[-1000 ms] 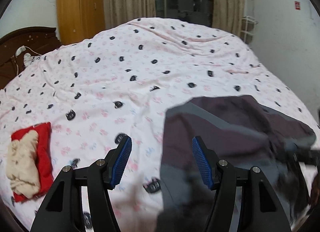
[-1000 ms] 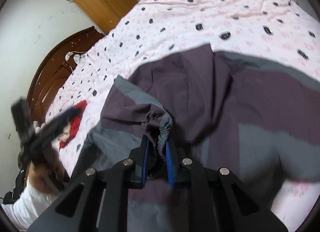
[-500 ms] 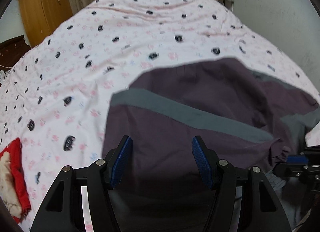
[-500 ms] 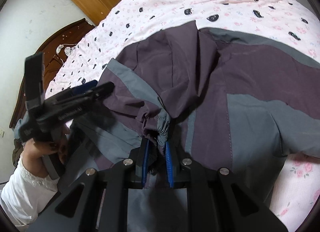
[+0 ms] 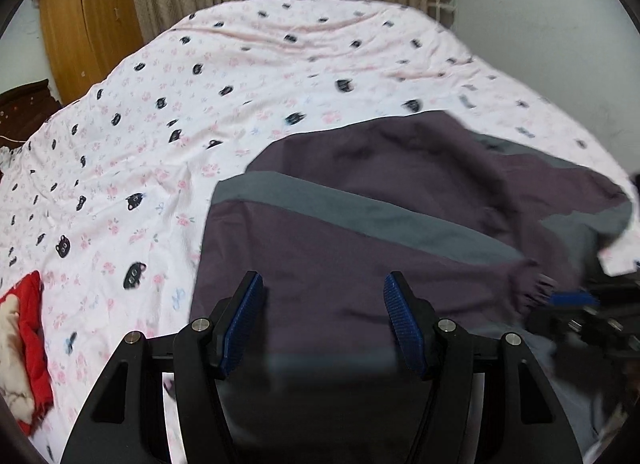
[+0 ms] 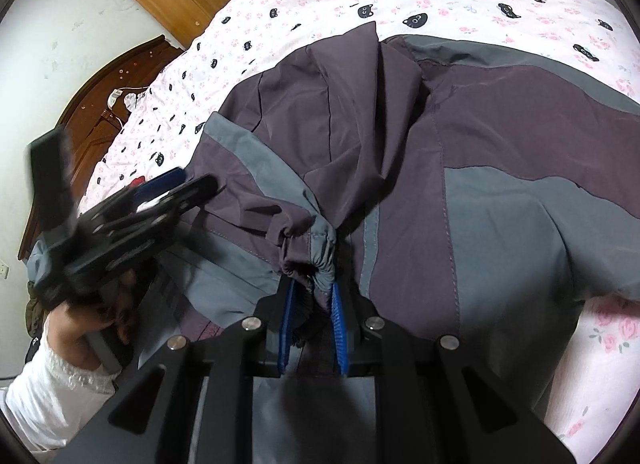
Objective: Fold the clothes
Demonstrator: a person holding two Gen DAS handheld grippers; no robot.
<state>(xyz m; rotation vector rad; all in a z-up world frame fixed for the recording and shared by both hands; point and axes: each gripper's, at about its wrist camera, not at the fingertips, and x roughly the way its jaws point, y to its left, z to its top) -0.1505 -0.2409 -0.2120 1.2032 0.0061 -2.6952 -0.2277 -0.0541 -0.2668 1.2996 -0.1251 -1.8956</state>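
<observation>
A purple and grey jacket [image 5: 360, 232] lies spread over the near half of the bed. My left gripper [image 5: 322, 312] hovers just above its near part, open, with nothing between its blue pads. In the right wrist view my right gripper [image 6: 312, 292] is shut on the jacket's [image 6: 440, 143] gathered elastic cuff [image 6: 308, 248], which bunches up between the pads. The left gripper [image 6: 180, 185] shows there at the left, held by a hand [image 6: 100, 304] with a white sleeve. The jacket's near edge is hidden under both grippers.
The bed wears a white and pink sheet [image 5: 200, 103] printed with black cat faces. A red and cream folded cloth [image 5: 24, 344] lies at its left edge. A wooden wardrobe [image 5: 88, 23], curtains and a dark headboard [image 6: 100, 115] stand beyond.
My left gripper has swung right and sunk, from over bare sheet to above the jacket; the red cloth has slid to the view's left edge. The right gripper keeps its grip on the cuff.
</observation>
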